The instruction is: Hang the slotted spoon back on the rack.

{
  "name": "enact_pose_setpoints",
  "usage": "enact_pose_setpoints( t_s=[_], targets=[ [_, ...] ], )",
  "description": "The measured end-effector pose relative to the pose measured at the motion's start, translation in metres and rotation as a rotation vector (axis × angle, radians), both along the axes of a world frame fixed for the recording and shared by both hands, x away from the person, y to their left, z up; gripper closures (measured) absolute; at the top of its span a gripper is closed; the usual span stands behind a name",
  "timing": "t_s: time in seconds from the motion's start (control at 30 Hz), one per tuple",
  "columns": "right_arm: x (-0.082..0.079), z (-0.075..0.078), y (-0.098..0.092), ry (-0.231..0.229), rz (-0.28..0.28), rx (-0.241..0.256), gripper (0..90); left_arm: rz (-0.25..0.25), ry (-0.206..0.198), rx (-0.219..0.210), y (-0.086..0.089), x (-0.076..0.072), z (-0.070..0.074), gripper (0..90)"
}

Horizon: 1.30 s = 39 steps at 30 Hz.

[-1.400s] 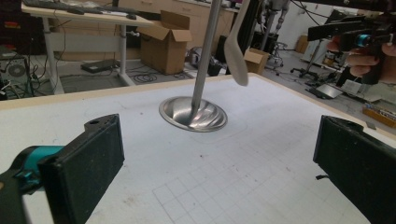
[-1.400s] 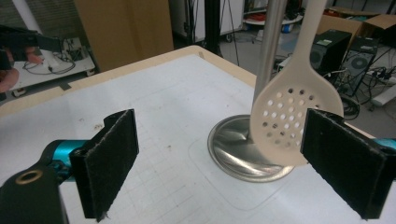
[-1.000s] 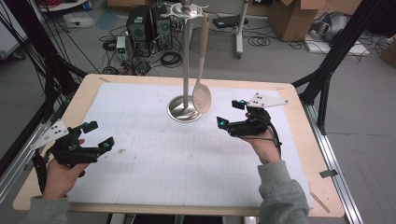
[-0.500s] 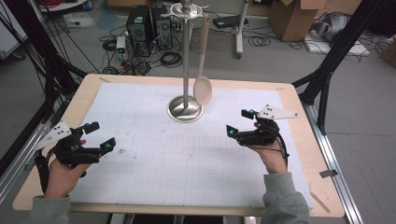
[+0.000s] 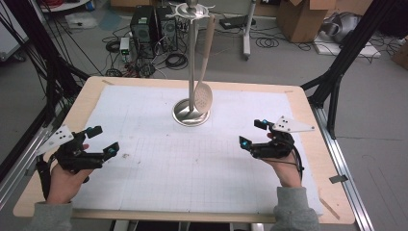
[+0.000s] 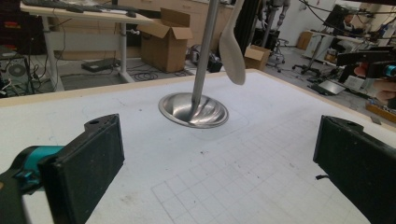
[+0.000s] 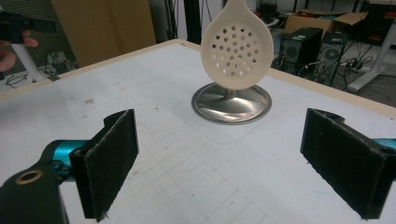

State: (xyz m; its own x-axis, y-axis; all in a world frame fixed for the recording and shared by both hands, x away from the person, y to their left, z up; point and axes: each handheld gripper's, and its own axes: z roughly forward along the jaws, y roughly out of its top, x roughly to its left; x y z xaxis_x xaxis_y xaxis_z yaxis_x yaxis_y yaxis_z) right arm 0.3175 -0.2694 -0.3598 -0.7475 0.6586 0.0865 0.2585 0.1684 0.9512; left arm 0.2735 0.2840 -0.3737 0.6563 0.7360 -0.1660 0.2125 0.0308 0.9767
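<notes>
A cream slotted spoon hangs from the top of a metal stand at the table's middle back; the spoon's holed bowl hangs just above the stand's round base. My left gripper rests at the table's left edge, held by a hand, jaws wide apart with nothing between them. My right gripper sits at the right side, also open and empty, facing the stand. In the left gripper view the stand's pole and the spoon are ahead.
A white gridded mat covers the wooden table. Black frame struts stand at both sides. Beyond the far edge lie computer towers, cables and cardboard boxes on the floor.
My right gripper has drawn back from the spoon toward the near right part of the table. The left gripper has barely moved.
</notes>
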Motion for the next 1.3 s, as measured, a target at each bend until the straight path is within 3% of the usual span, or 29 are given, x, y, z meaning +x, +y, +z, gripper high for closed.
enact_pose_setpoints(
  t_s=[0.23,0.63,0.77,1.07,1.17,1.3],
  targets=[
    [-0.006,-0.005,-0.007,-0.010,-0.012,-0.002,10.4,0.000,0.004,0.000,0.001,0.000,-0.002,2.2],
    [-0.018,-0.023,-0.031,0.015,-0.063,0.042,10.3,0.008,0.009,0.006,0.007,0.001,-0.008,2.2],
    [-0.021,-0.024,-0.041,0.002,-0.093,0.067,10.3,0.012,0.003,0.008,0.009,0.000,-0.009,2.2],
    [-0.024,-0.035,-0.058,0.009,-0.152,0.065,10.3,0.035,0.008,0.020,0.020,0.002,-0.016,2.2],
    [-0.025,-0.039,-0.062,0.002,-0.182,0.034,10.4,0.055,0.009,0.022,0.025,0.003,-0.019,2.2],
    [-0.026,-0.045,-0.066,0.001,-0.195,0.028,10.3,0.065,0.012,0.022,0.029,0.003,-0.021,2.2]
  ],
)
